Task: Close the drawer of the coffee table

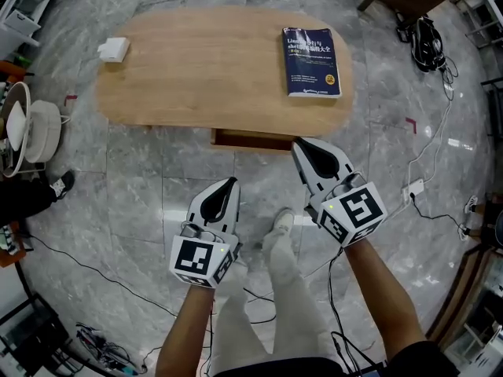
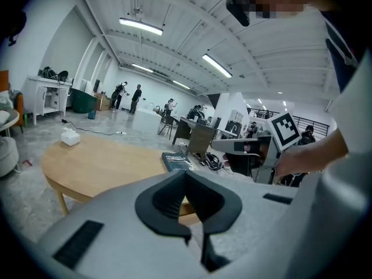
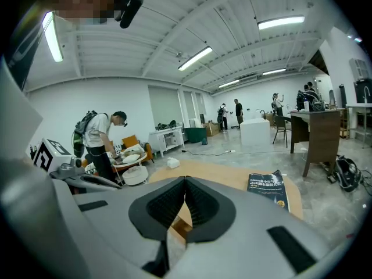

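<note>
Coffee table [image 1: 204,61]: oval, light wood, ahead of both sets of fingertips. Drawer [image 1: 251,139]: dark front jutting slightly from under the table's near edge, partly open. Right gripper [image 1: 301,144]: fingers pressed together on nothing, tips just beside the drawer front's right end; contact cannot be told. Left gripper [image 1: 232,183]: fingers pressed together, empty, tips over the floor, short of the drawer. Blue book [image 1: 311,61]: flat on the tabletop, beyond the right fingertips. White box [image 1: 114,49]: tabletop's far corner, beyond and left of the left fingertips.
</note>
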{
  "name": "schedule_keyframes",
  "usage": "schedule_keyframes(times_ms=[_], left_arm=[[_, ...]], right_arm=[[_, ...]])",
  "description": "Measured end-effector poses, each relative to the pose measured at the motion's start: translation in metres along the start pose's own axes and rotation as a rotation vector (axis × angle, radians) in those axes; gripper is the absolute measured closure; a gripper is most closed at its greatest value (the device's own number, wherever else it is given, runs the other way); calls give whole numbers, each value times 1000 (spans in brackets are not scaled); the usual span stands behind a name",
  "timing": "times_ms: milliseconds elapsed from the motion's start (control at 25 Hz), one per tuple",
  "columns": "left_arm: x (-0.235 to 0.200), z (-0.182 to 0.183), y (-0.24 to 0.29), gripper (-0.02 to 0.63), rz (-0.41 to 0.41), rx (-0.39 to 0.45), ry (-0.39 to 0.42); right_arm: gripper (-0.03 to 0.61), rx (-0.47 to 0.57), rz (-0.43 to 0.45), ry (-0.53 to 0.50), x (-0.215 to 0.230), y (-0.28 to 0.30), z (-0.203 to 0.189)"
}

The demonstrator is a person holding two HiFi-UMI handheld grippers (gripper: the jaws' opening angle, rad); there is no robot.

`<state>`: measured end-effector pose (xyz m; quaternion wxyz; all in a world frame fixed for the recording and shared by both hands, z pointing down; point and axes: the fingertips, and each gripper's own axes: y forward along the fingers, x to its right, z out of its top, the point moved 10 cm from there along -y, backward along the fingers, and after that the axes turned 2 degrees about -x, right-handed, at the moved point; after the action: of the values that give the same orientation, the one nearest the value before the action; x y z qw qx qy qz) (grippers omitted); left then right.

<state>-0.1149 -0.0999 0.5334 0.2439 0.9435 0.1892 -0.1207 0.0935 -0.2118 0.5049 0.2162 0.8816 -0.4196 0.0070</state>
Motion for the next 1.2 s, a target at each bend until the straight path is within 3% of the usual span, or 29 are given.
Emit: schedule_keyframes(times_ms=[1200], left_arm=[[-32, -70, 27, 614, -4, -26, 8]], right_arm=[[560, -33, -35, 92, -4, 32, -102]])
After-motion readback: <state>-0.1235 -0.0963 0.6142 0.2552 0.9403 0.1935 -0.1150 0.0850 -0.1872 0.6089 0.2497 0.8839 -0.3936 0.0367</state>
